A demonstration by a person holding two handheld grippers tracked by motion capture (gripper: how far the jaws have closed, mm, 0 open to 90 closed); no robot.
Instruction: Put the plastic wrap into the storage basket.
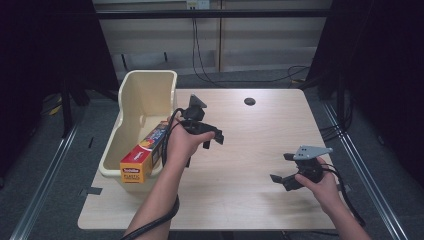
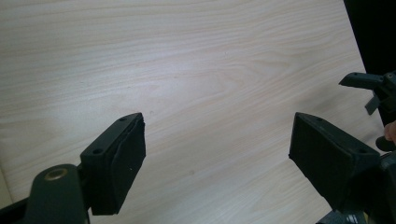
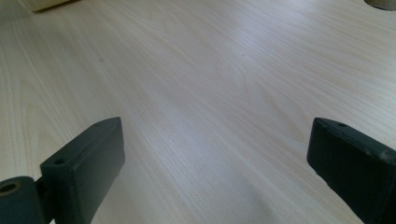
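Left gripper jaws spread wide, nothing between them, held over the light wood table just beside the cream bin. Right gripper also wide open and empty, low over the table's near right part, well apart from the left. A yellow-red plastic wrap box leans in the bin, one end over its near rim.
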